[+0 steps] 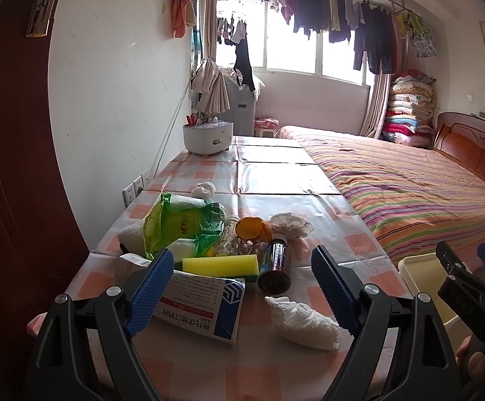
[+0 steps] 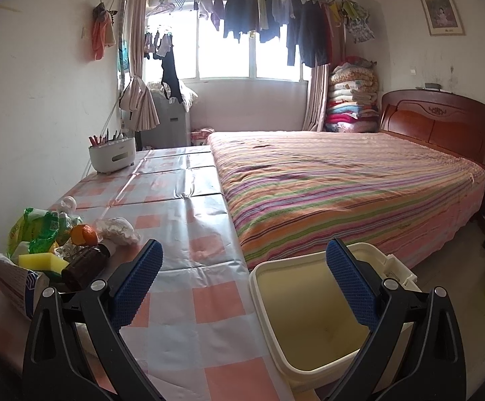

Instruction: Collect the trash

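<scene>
The cream bin (image 2: 312,317) sits just off the table (image 2: 189,234) edge beside the bed (image 2: 342,183) and I can't see anything in it, while the white holder (image 1: 208,137) at the far end has pens poking out. The trash is piled at the near left of the table: a green bag (image 1: 182,224), yellow sponge (image 1: 220,265), brown bottle (image 1: 276,264), crumpled tissue (image 1: 304,322) and a medicine box (image 1: 199,307) with Chinese print too small to read. The left gripper (image 1: 242,287) has its fingers spread wide over the box and tissue, touching nothing, and the right gripper (image 2: 246,284) is just as wide open over the bin's edge, also empty.
</scene>
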Demonstrator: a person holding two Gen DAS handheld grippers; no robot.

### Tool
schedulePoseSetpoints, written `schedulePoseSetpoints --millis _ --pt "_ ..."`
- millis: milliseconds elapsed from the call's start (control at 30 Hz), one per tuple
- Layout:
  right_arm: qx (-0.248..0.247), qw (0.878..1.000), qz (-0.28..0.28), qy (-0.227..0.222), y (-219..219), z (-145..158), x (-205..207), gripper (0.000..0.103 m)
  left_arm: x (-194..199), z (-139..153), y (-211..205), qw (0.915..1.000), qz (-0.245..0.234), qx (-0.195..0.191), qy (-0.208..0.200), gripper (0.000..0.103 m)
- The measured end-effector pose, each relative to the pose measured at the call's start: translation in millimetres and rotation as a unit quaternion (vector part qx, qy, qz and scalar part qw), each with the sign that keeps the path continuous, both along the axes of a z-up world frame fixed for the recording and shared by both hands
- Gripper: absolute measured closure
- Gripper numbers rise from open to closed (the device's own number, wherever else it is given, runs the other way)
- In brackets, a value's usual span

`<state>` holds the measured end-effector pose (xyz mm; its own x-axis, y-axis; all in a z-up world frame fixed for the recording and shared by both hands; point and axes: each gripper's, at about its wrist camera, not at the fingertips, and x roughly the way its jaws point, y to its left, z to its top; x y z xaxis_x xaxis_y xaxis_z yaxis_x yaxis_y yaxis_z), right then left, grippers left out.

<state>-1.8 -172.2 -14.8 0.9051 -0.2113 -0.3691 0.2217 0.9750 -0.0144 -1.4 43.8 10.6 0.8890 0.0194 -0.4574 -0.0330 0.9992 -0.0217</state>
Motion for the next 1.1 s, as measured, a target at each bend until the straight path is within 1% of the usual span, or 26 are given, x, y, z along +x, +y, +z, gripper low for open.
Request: schedulePoseSetpoints --millis 500,1100 --pt "0.004 1.0 0.013 0.001 3 1 0 0.006 -10 0 7 0.9999 0.011 0.005 0.003 0.021" --pt "0.006 1.0 0.026 0.003 4 2 -3 0.006 -16 -1 6 0.9999 0.01 0.012 0.007 0.021"
